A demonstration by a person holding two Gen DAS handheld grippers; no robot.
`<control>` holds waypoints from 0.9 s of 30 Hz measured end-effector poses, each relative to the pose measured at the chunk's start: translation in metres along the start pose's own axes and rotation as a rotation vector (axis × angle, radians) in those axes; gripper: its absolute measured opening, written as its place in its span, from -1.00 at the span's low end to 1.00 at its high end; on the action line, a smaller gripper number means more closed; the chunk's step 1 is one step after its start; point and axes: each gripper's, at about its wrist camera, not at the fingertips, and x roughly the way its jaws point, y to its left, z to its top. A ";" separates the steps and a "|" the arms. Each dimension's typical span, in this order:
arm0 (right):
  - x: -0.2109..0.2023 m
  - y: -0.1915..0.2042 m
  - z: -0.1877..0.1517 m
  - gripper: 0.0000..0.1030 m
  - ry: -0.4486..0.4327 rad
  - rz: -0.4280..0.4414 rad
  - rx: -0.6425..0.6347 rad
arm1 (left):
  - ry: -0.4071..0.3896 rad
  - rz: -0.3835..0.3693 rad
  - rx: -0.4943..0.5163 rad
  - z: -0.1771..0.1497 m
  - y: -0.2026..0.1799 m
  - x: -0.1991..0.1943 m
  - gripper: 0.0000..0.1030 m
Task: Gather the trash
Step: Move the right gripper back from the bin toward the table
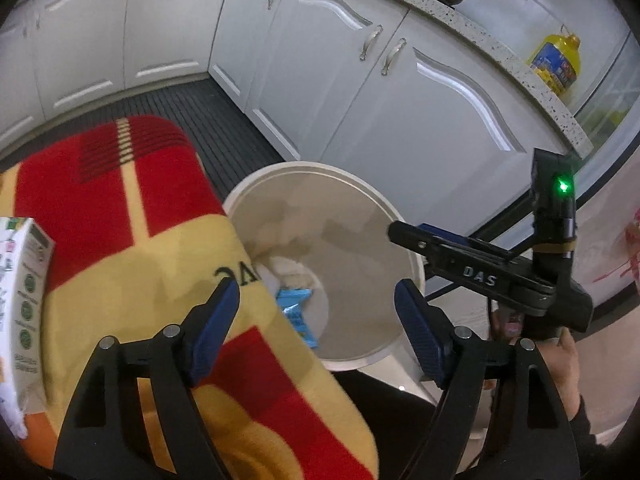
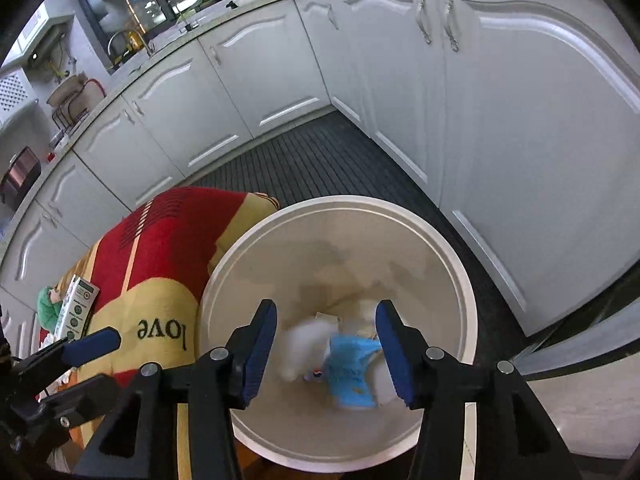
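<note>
Right wrist view: right gripper (image 2: 326, 350) was spread, empty, above bin (image 2: 224, 280); blue wrapper (image 2: 352, 372) lay inside. Left gripper (image 1: 316, 328) spread too. Carton (image 2: 78, 306) sat left of bin on blanket (image 2: 160, 264): approach squarely, pinch mid-body.

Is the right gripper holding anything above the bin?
No: the right gripper hangs open and empty over the white bin, and the blue wrapper lies at its bottom.
</note>
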 end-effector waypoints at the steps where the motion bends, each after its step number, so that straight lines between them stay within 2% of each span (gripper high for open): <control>1: -0.002 0.001 -0.002 0.00 -0.004 -0.001 -0.003 | -0.004 0.011 0.000 -0.001 0.001 -0.003 0.54; 5: -0.007 0.011 -0.009 0.20 -0.013 0.002 -0.034 | -0.033 0.052 -0.014 -0.005 0.005 -0.016 0.54; 15: -0.020 0.047 -0.029 0.28 -0.031 0.027 -0.082 | -0.118 0.177 -0.035 -0.024 0.023 -0.057 0.54; 23: -0.029 0.084 -0.041 0.30 -0.052 0.037 -0.133 | -0.183 0.220 -0.079 -0.041 0.047 -0.094 0.54; 27: -0.031 0.102 -0.048 0.39 -0.057 0.047 -0.153 | -0.218 0.252 -0.073 -0.050 0.051 -0.111 0.54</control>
